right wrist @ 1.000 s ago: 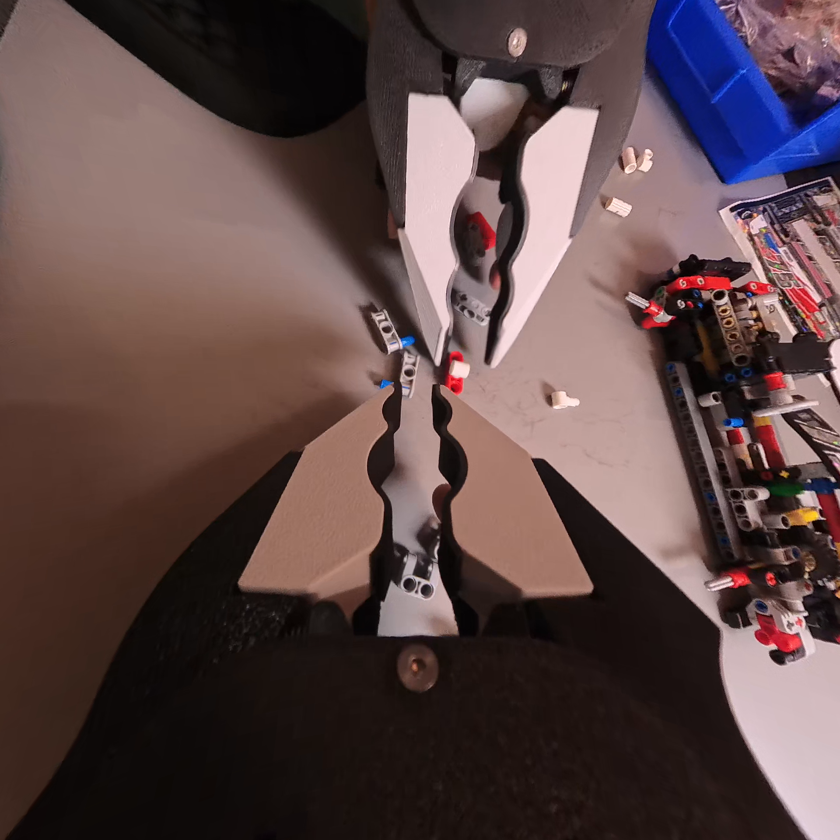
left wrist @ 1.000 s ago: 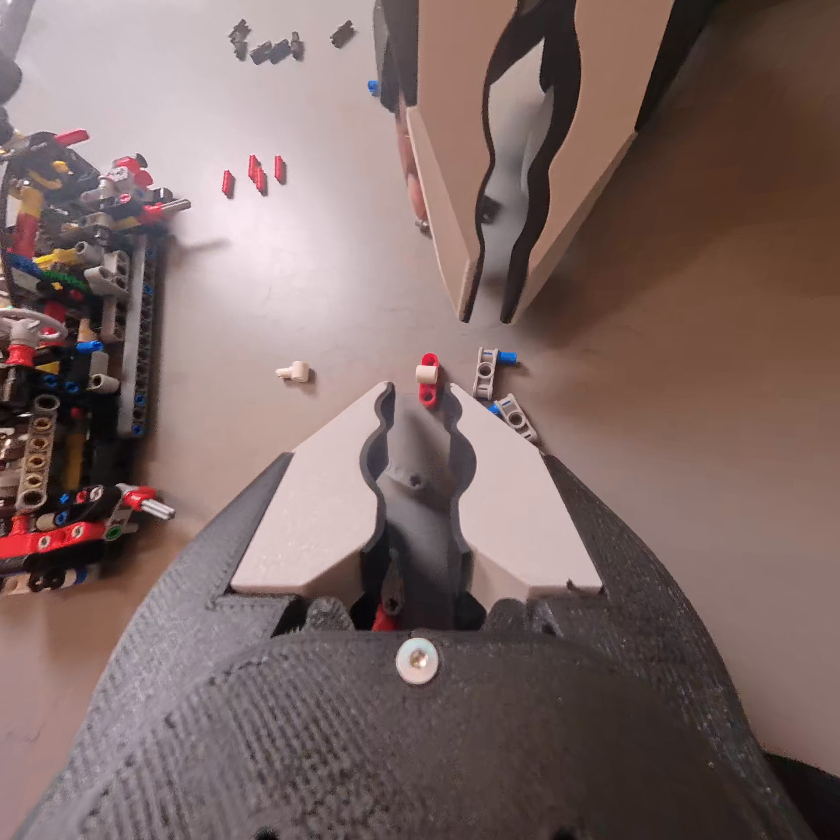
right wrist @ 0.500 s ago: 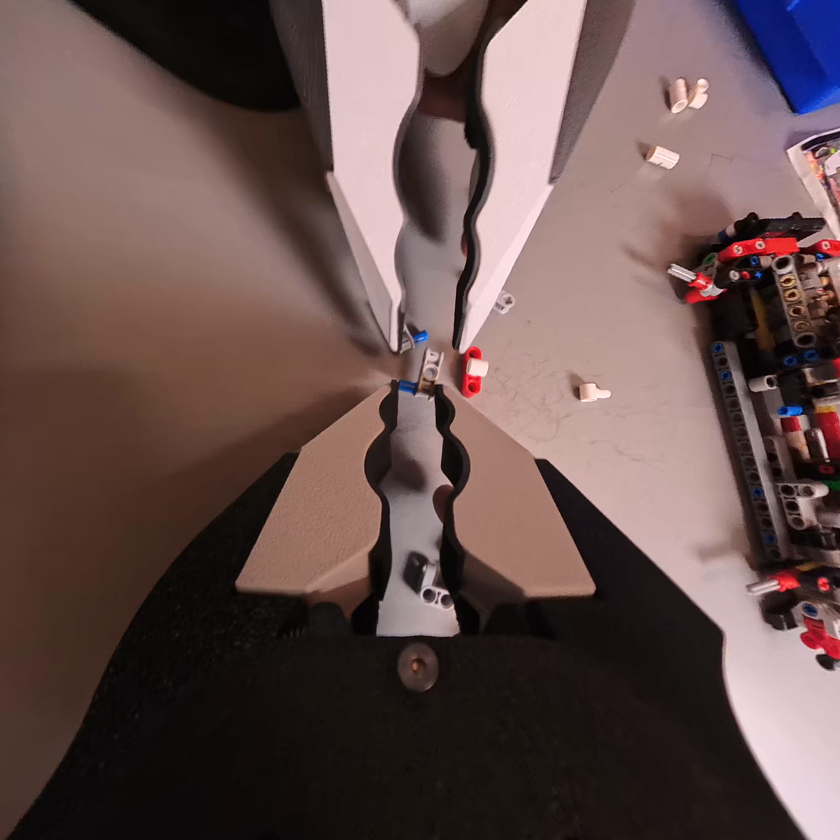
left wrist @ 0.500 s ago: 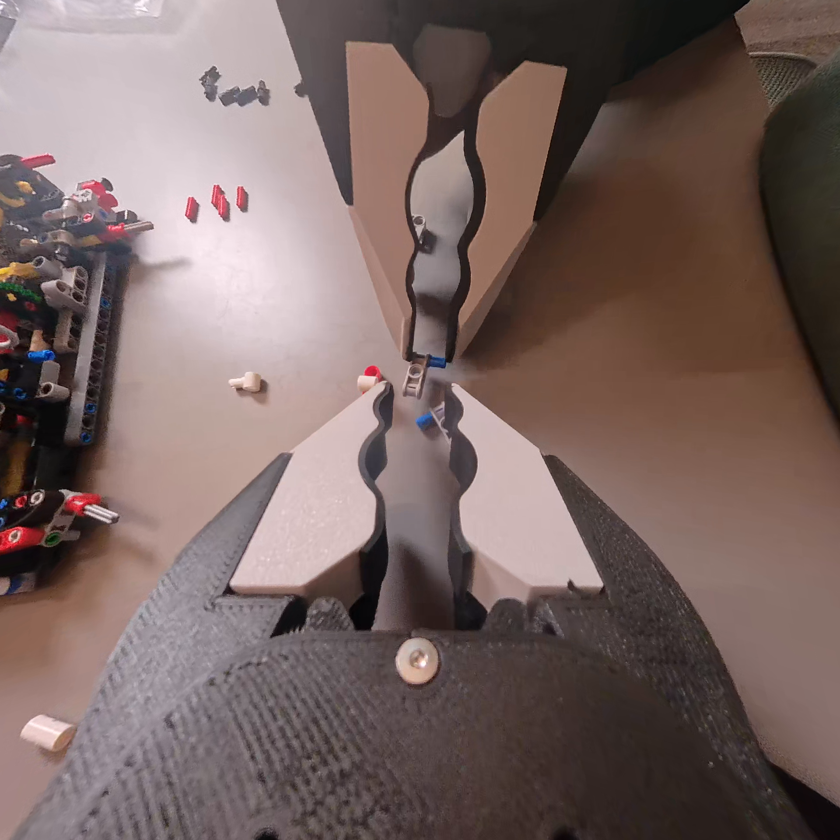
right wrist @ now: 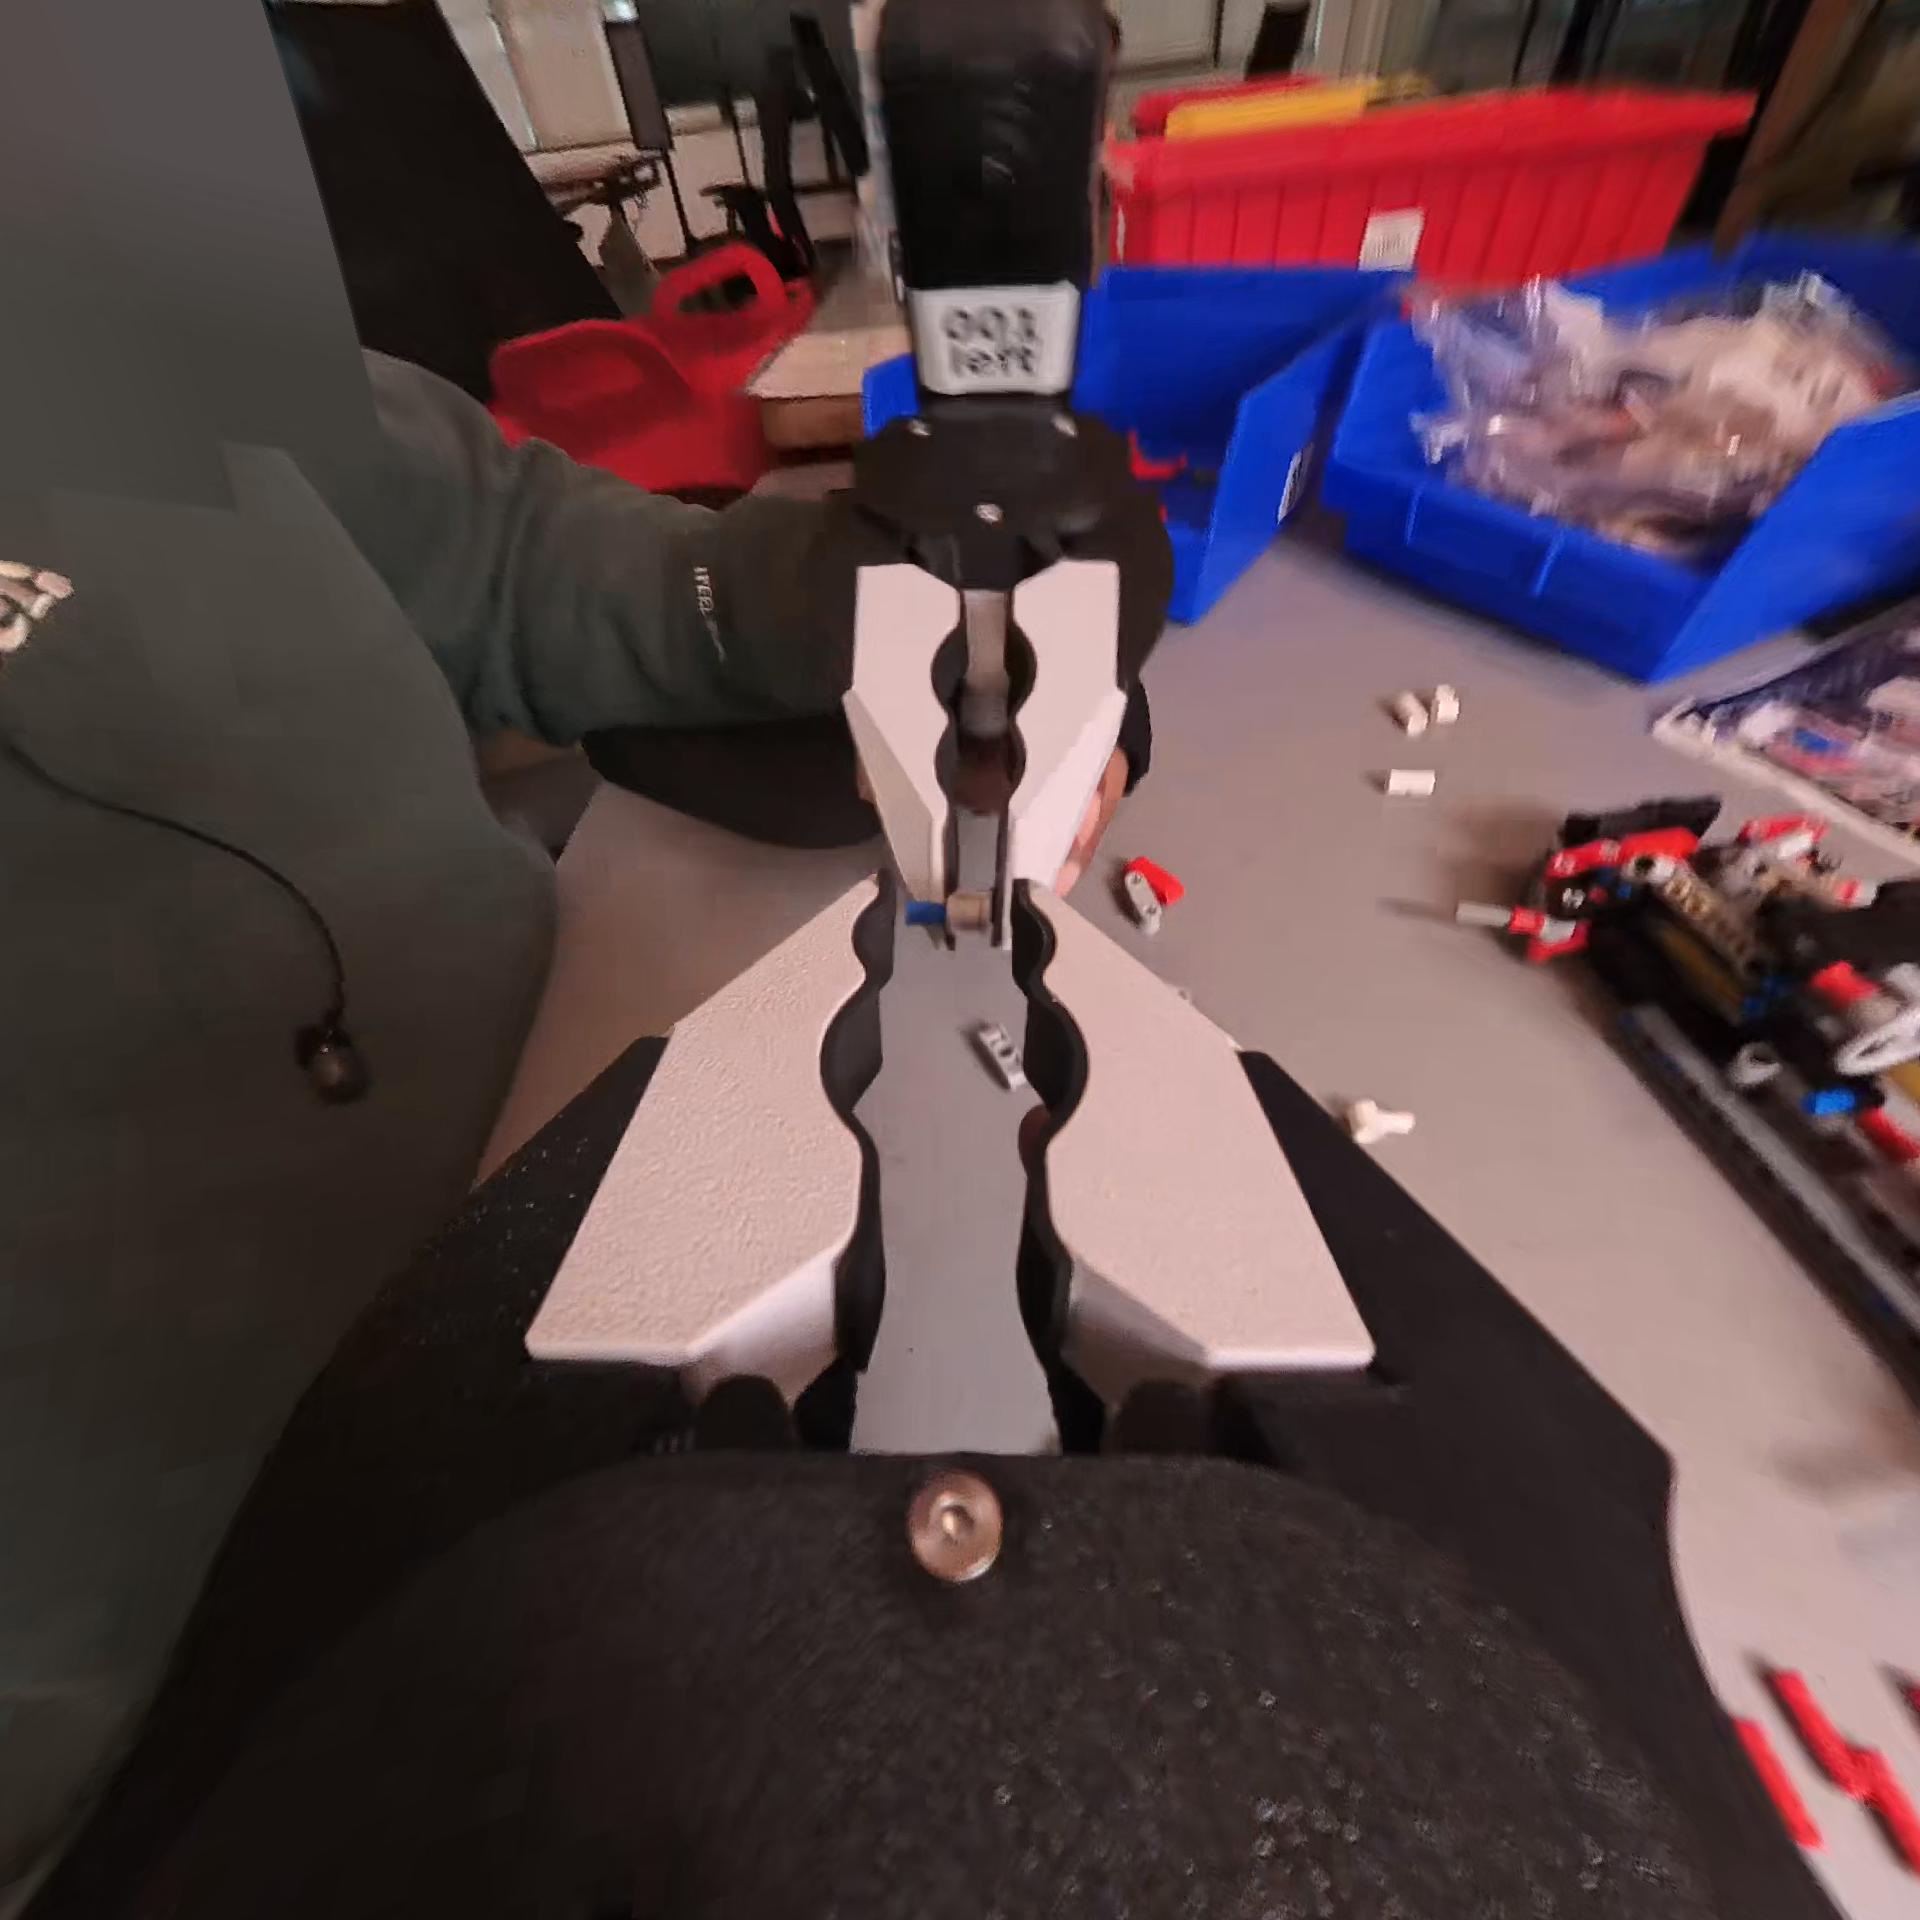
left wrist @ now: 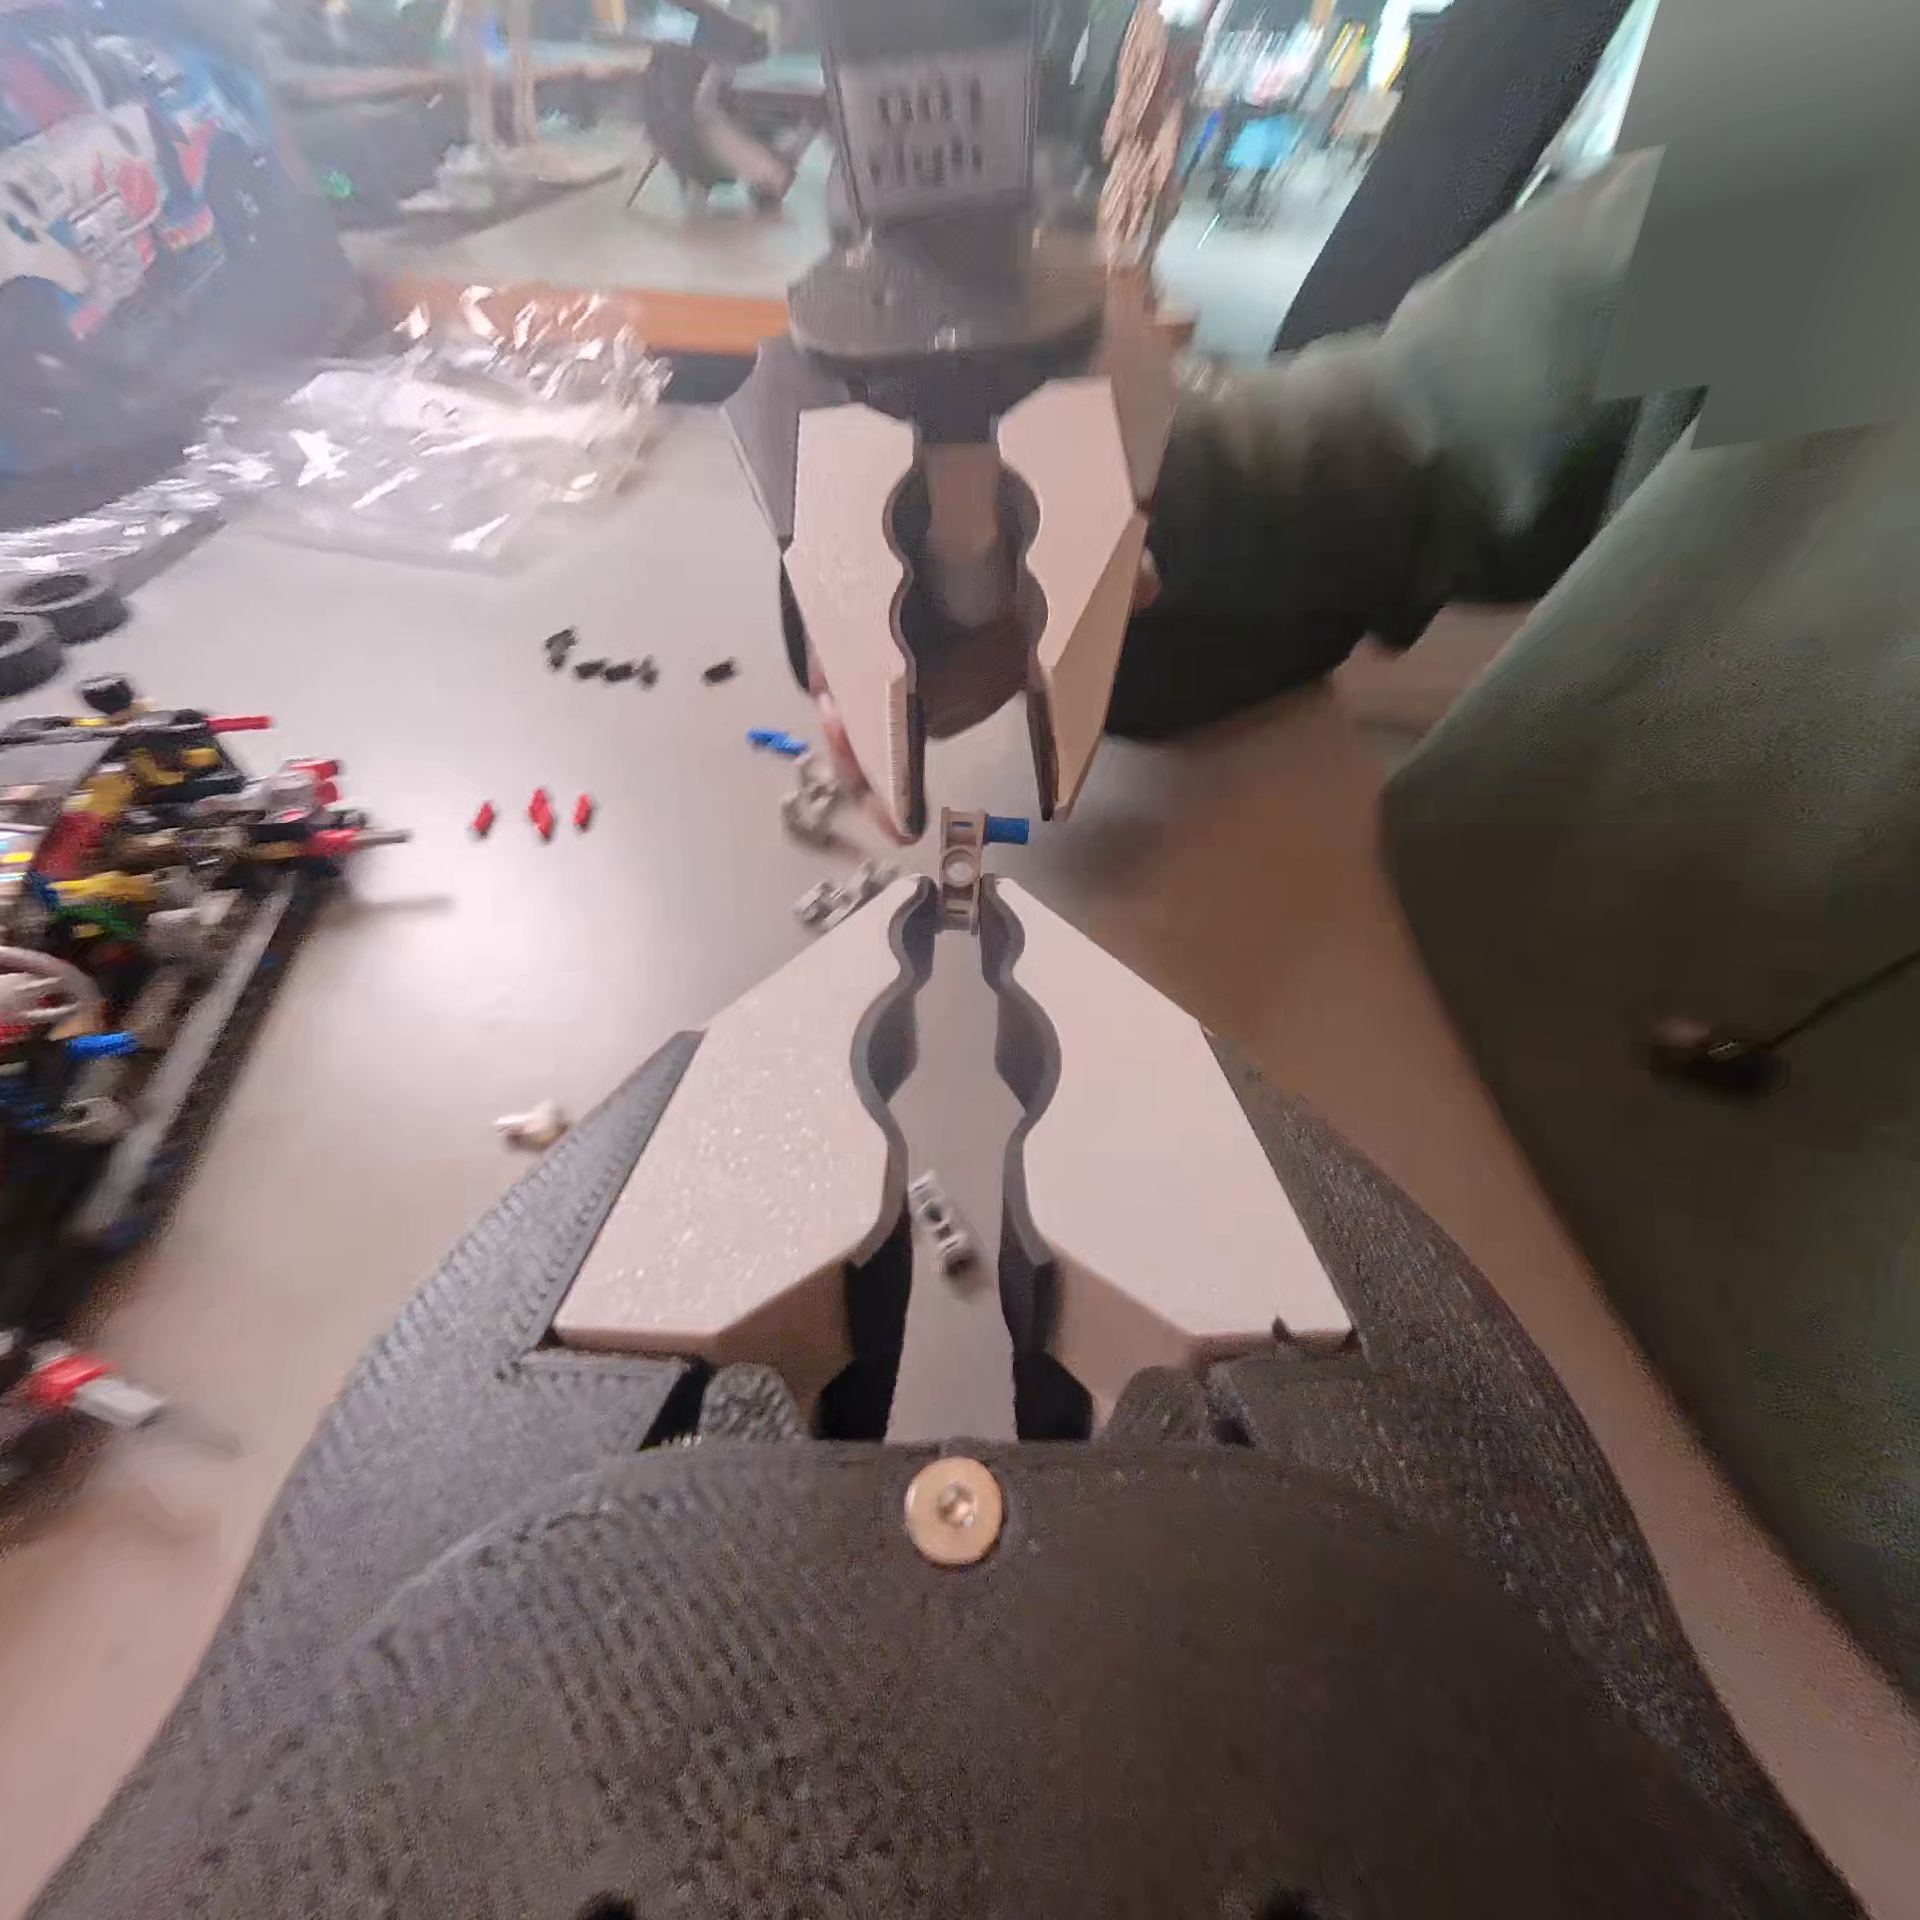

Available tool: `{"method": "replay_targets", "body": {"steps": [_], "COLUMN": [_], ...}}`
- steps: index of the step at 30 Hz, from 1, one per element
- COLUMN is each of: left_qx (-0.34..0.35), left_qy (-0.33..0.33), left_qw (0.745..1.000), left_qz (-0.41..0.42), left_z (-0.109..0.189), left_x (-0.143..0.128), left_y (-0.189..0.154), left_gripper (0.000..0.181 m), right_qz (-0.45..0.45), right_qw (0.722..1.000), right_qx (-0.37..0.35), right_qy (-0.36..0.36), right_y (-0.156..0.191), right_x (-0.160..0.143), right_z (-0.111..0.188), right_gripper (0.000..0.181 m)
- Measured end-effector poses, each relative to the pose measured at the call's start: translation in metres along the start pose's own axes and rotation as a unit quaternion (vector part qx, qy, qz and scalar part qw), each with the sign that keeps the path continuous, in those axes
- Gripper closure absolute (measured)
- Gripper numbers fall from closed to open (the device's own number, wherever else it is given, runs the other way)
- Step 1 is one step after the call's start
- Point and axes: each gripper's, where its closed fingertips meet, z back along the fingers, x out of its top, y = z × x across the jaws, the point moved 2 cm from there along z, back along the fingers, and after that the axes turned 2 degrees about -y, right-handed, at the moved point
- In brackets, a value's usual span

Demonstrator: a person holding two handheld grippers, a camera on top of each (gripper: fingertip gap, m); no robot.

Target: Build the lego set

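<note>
Lifted off the table since half a second ago, the grey connector (left wrist: 958,871) with its blue pin (left wrist: 1004,828) now hangs in the air, pinched by its lower end between the tips of the left gripper (left wrist: 956,902); before, it lay on the tabletop between the two grippers. Both tools have also tilted up, so the room shows behind them.

The pin sticks out sideways from the connector's top hole, toward the person's right in the left wrist view. The right gripper (left wrist: 979,821) faces it from just above with its jaws parted and empty, the pin lying close to the gap between them.

In the right wrist view the same piece (right wrist: 970,912) sits at the left tool's tips with the pin (right wrist: 921,912) to its side.

My read is that the step is a handover or a regrip. To do it well, keep the left grip firm and still, bring the right jaws squarely over the free upper end, and close before the left lets go. The hold is shallow, so a sideways knock on the pin could twist the piece out.

Below lie another grey connector (left wrist: 840,900), red pins (left wrist: 536,812) and, far left, the half-built model (left wrist: 135,914).
</note>
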Motion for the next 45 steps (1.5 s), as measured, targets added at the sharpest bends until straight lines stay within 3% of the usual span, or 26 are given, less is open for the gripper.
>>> {"method": "replay_targets", "body": {"steps": [5,13,21,29,34,37,42,45], "left_qx": [-0.142,-0.285,-0.283,-0.331,-0.368,-0.337,-0.153,-0.053], "left_qy": [-0.119,-0.136,-0.128,-0.105,-0.074,-0.077,-0.059,-0.011], "left_qw": [0.973,0.924,0.92,0.902,0.888,0.902,0.971,0.995], "left_qz": [0.135,0.215,0.24,0.258,0.266,0.26,0.173,0.087], "left_z": [0.011,0.004,0.005,0.002,0.0,-0.001,-0.002,-0.005], "left_x": [0.028,0.034,0.032,0.027,0.021,0.021,0.013,0.002], "left_y": [-0.019,-0.047,-0.045,-0.058,-0.071,-0.063,-0.025,-0.011], "left_gripper": [0.175,0.175,0.175,0.175,0.175,0.174,0.158,0.163], "right_qz": [0.095,0.15,0.124,0.133,0.142,0.124,0.062,0.023], "right_qw": [0.993,0.985,0.988,0.985,0.981,0.985,0.997,0.999], "right_qx": [0.018,0.049,0.064,0.088,0.125,0.116,0.034,0.02], "right_qy": [-0.06,-0.068,-0.068,-0.066,-0.049,-0.04,0.017,0.034], "right_y": [0.017,0.041,0.042,0.054,0.069,0.063,0.021,0.011], "right_x": [0.016,0.023,0.023,0.023,0.019,0.018,0.003,-0.004], "right_z": [0.008,0.001,0.005,0.002,-0.002,0.0,0.006,0.005], "right_gripper": [0.159,0.166,0.18,0.17,0.175,0.175,0.175,0.176]}}
